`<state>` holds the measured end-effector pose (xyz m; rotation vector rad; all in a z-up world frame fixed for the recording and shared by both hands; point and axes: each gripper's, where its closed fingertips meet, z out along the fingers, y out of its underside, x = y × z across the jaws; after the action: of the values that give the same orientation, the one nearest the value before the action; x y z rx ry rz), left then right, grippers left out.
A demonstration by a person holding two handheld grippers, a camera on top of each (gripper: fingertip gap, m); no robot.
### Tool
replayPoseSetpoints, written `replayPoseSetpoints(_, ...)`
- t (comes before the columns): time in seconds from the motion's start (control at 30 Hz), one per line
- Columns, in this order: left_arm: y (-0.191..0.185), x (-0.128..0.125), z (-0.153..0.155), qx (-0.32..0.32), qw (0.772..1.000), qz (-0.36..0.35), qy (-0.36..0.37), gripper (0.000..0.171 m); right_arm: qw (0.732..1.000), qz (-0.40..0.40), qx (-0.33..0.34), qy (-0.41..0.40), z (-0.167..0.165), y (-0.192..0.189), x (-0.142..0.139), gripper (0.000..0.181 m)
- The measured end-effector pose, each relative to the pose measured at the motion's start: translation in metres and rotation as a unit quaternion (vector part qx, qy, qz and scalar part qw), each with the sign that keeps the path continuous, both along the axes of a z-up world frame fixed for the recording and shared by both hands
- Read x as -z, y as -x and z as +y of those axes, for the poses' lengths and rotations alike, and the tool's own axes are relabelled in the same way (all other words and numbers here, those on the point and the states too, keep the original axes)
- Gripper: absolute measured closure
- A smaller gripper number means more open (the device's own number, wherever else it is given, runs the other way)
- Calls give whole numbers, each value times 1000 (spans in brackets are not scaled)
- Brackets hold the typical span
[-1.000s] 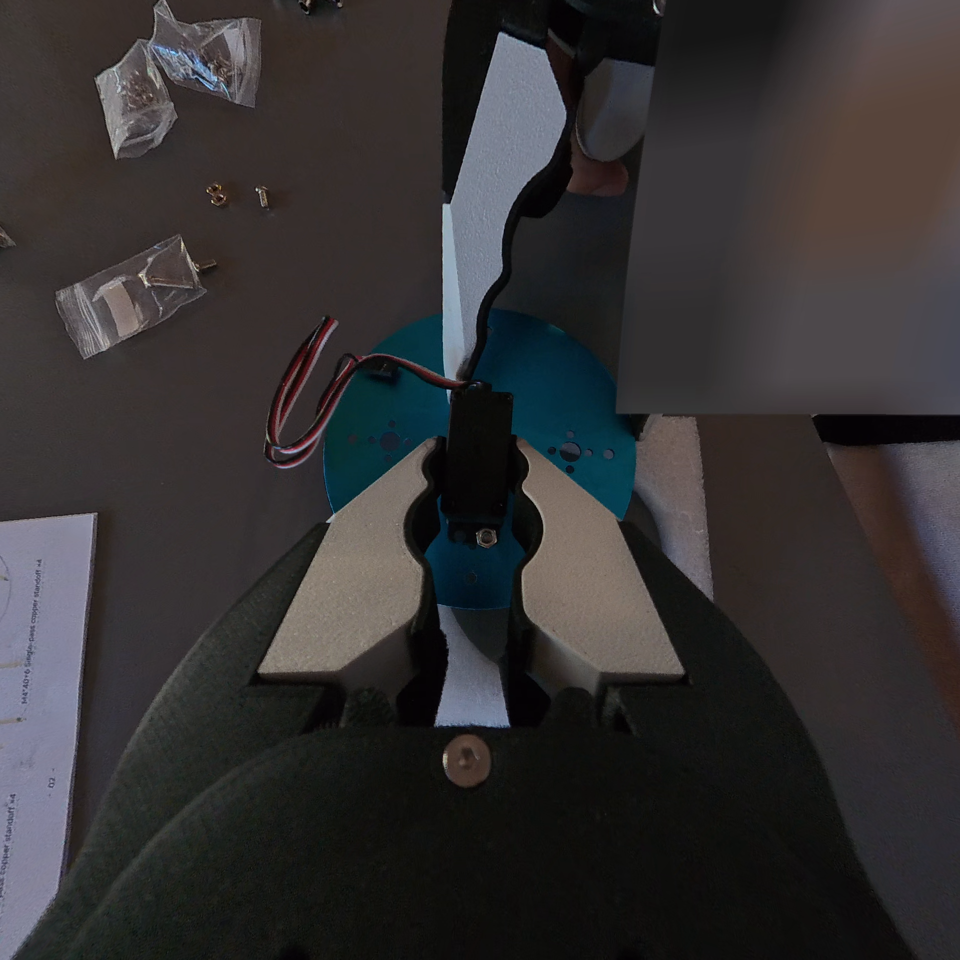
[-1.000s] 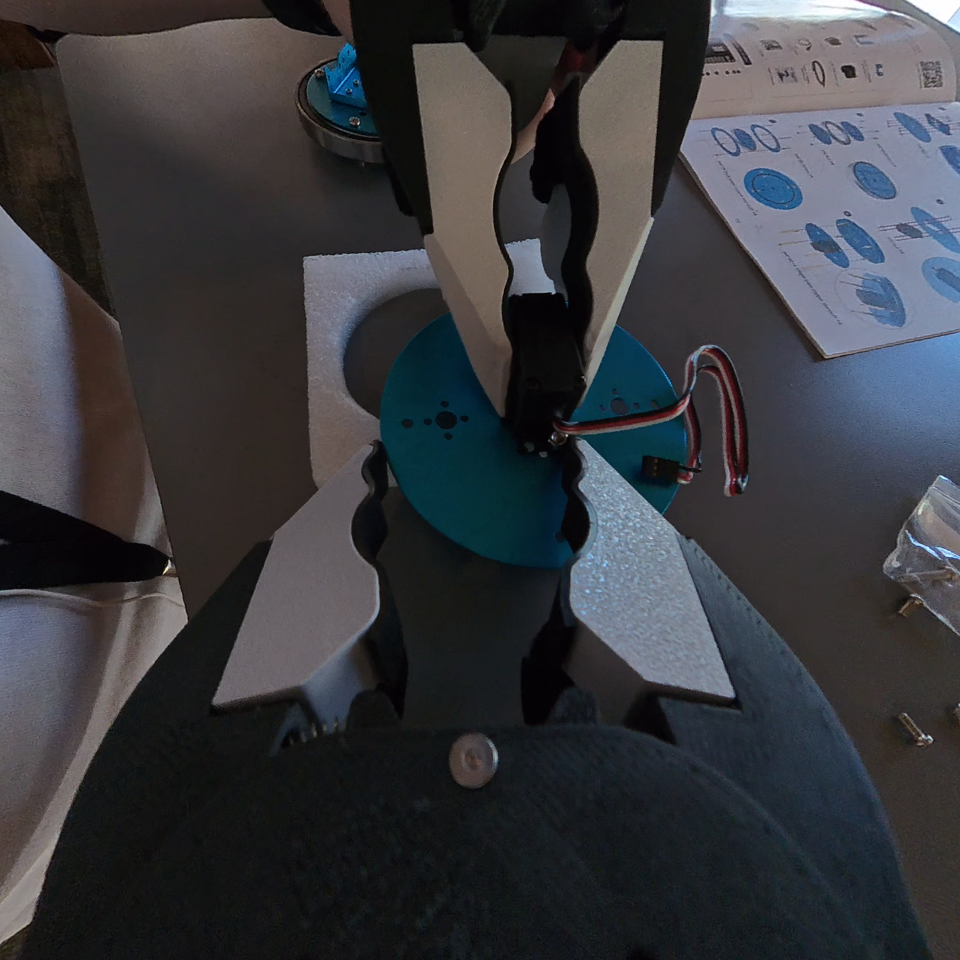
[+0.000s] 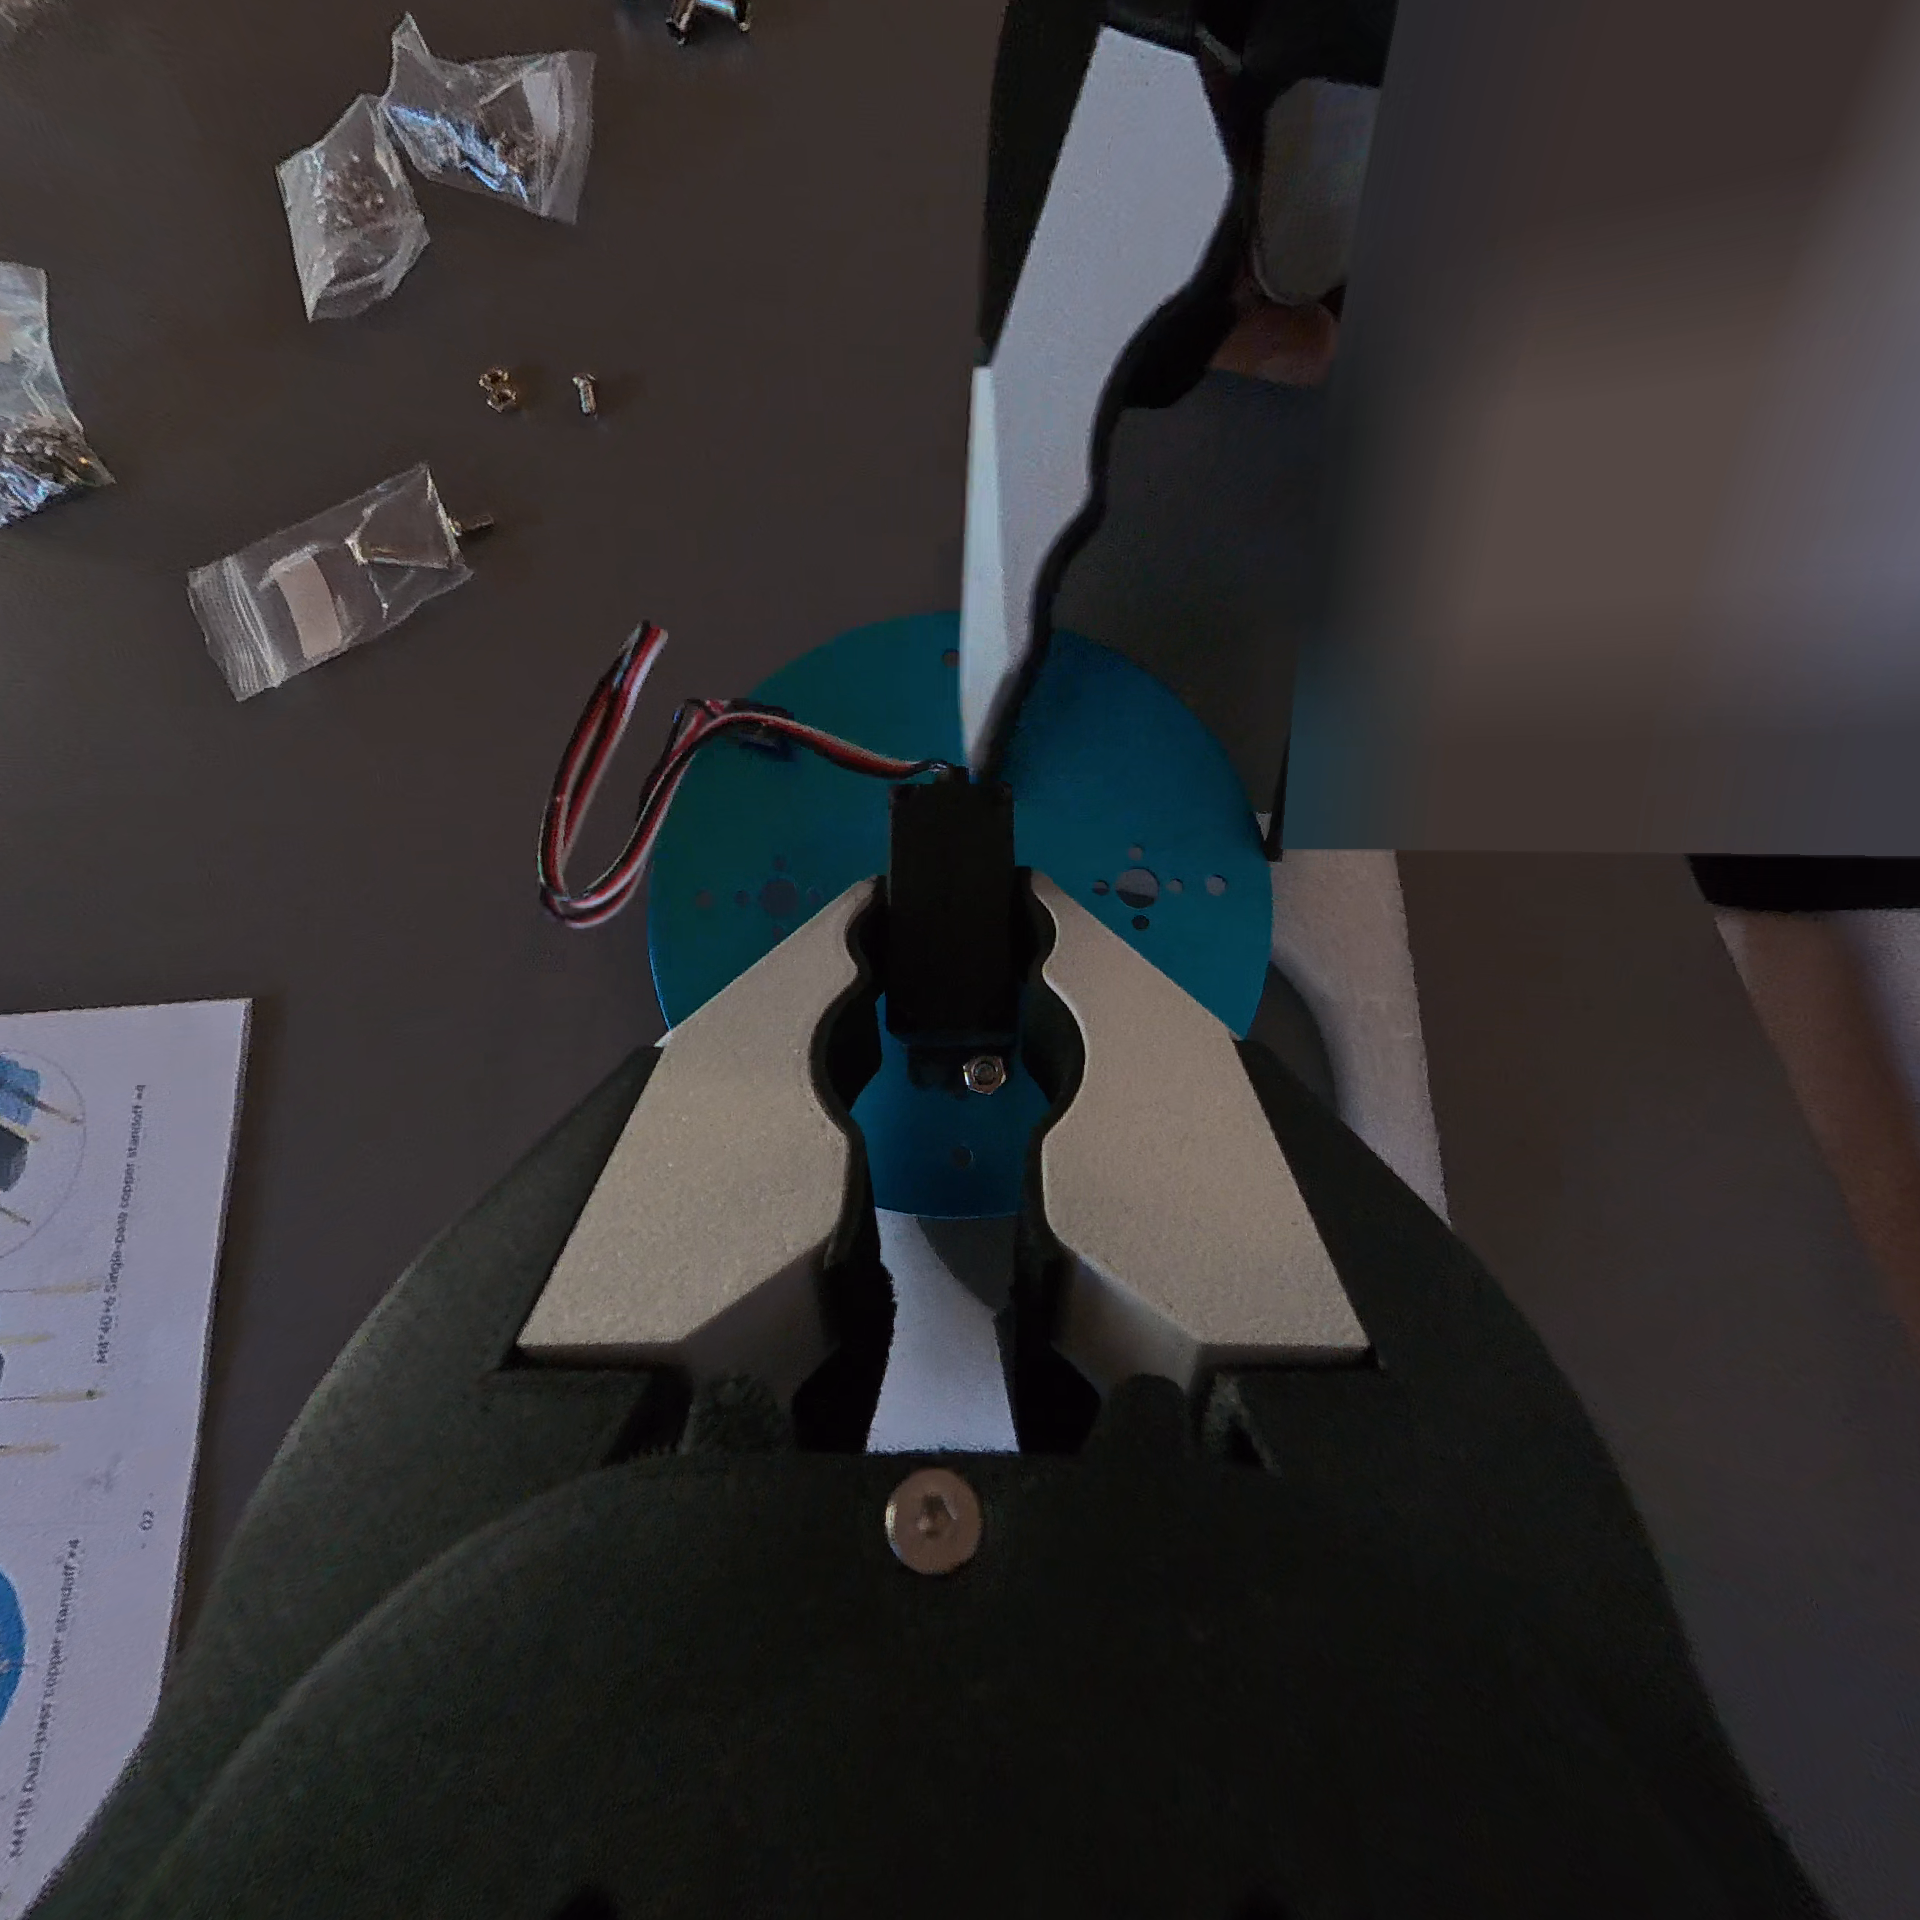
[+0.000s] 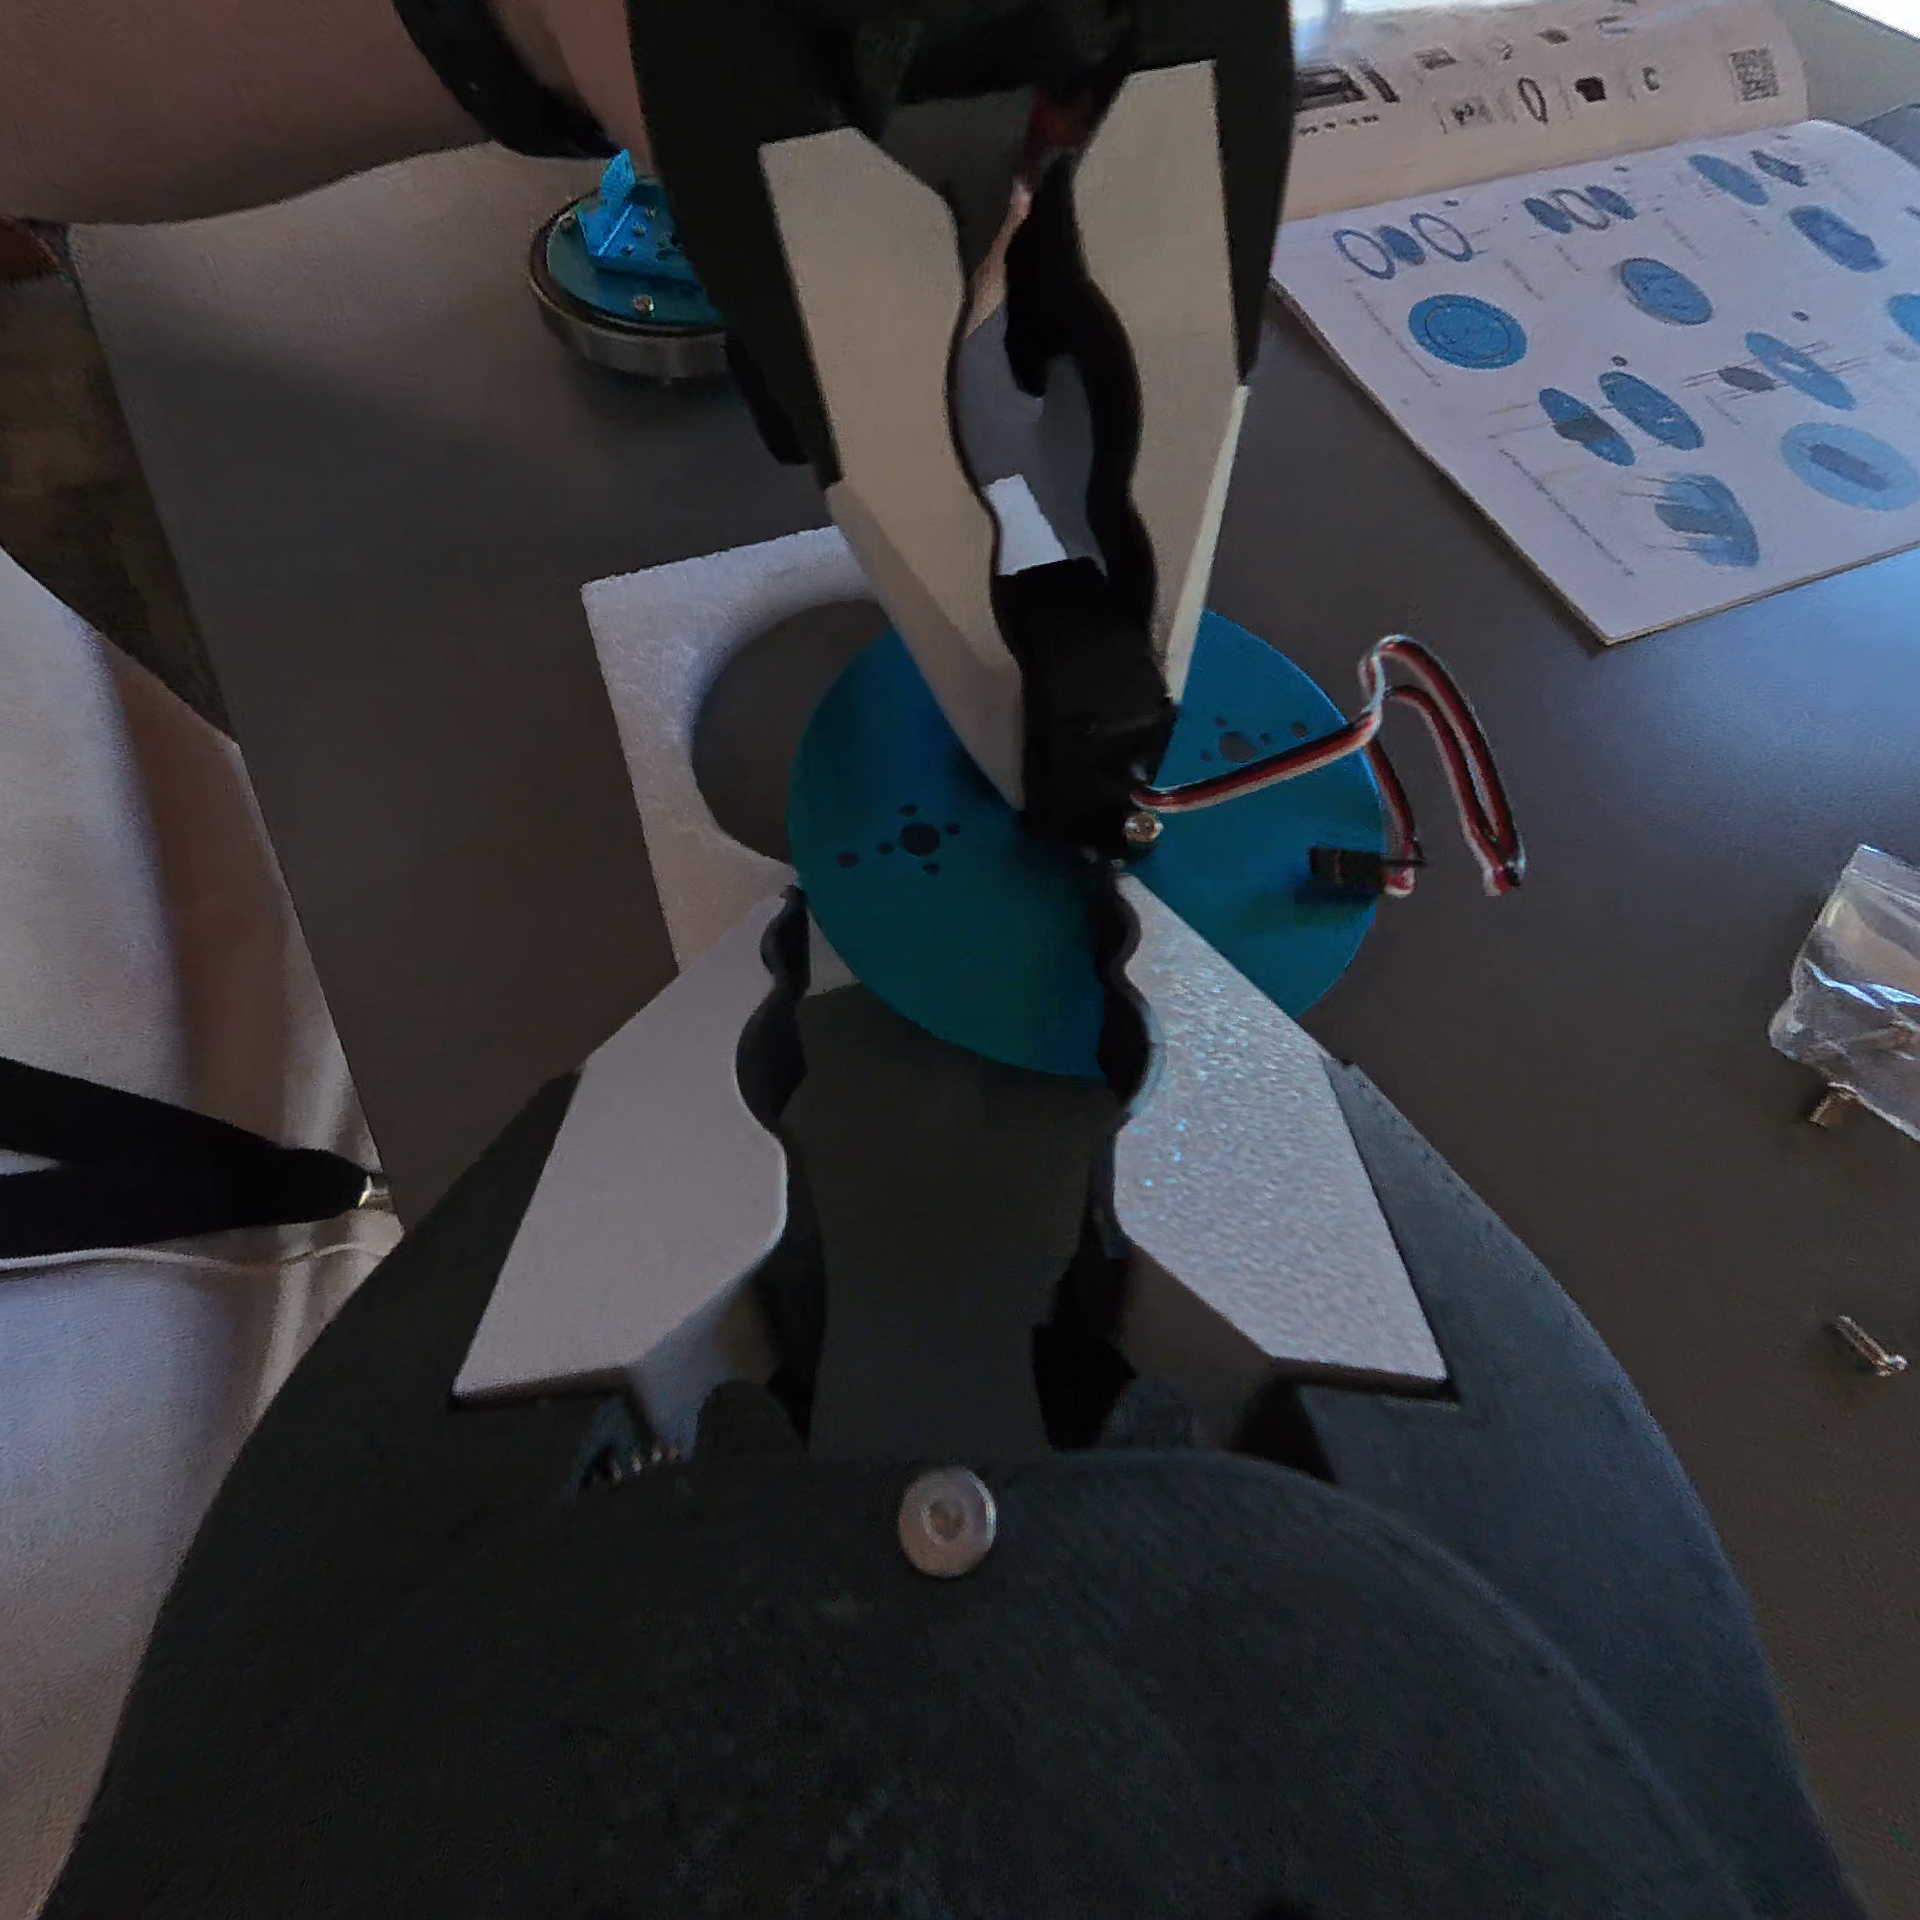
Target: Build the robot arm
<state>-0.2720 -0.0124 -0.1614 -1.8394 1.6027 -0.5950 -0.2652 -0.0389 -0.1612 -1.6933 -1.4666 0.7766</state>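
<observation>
The left gripper point(image 3: 951, 914) had its jaws clamped on the upright black servo motor point(image 3: 948, 904) atop the round blue metal disc point(image 4: 935, 914), while the right gripper point(image 4: 951, 914) waited just beside, jaws spread and empty.

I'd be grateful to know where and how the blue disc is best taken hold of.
Probably its near rim, from the right claw's side. The blue disc is thin and overhangs the foam there, while the left claw and servo occupy its centre.
</observation>
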Motion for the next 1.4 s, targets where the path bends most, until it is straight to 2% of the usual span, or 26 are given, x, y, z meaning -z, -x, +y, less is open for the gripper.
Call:
replayPoseSetpoints(0.07, -1, 0, -2, 5, 1000, 1, 2, 149, 1000, 10, 3, -3, 5, 1, -3, 111)
replayPoseSetpoints(0.17, -3, 0, -5, 13, 1000, 3, 5, 149, 1000, 26, -5, -9, 11, 5, -9, 108)
replayPoseSetpoints(0.33, -4, 0, -6, 17, 1000, 4, 5, 149, 999, 7, -27, 18, 6, 7, -1, 114)
replayPoseSetpoints(0.43, -4, 0, -6, 15, 1000, -1, 10, 149, 999, 7, -25, 22, 6, 4, -1, 124)
replayPoseSetpoints(0.5, -6, 0, -8, 21, 1000, -5, 10, 149, 1000, 5, -8, 0, 11, 2, -2, 140)
replayPoseSetpoints(0.7, -9, 1, -9, 29, 1000, -6, 10, 149, 1000, 6, 7, -12, 15, -5, -3, 153)
replayPoseSetpoints(0.77, -8, 0, -7, 22, 1000, -10, 16, 149, 999, 25, -25, -1, 5, -7, -8, 181)
replayPoseSetpoints(0.83, -8, 0, -8, 24, 999, -17, 24, 149, 999, 30, 2, -33, 17, -12, -13, 181)
replayPoseSetpoints(0.87, -8, 0, -8, 28, 999, -17, 19, 149, 997, 35, 20, -66, 29, -16, -18, 168)
replayPoseSetpoints(0.9, -9, 0, -8, 28, 999, -16, 16, 149, 995, 50, 16, -84, 34, -18, -23, 164)
replayPoseSetpoints(1.0, -9, 0, -8, 28, 999, -18, 23, 149, 992, 74, -73, -64, 24, -15, -24, 160)
replayPoseSetpoints(1.07, -9, 0, -8, 28, 999, -19, 29, 149, 991, 50, -118, -36, 19, -14, -17, 160)
replayPoseSetpoints(1.13, -9, 0, -8, 28, 999, -18, 29, 149, 993, 18, -120, -14, 24, -13, -6, 158)
replayPoseSetpoints(1.2, -9, -1, -8, 27, 999, -20, 30, 149, 991, 20, -134, 17, 20, -8, -6, 156)
replayPoseSetpoints(1.4, -9, 0, -8, 20, 999, -24, 32, 149, 994, 15, -109, 16, 23, -4, -4, 164)
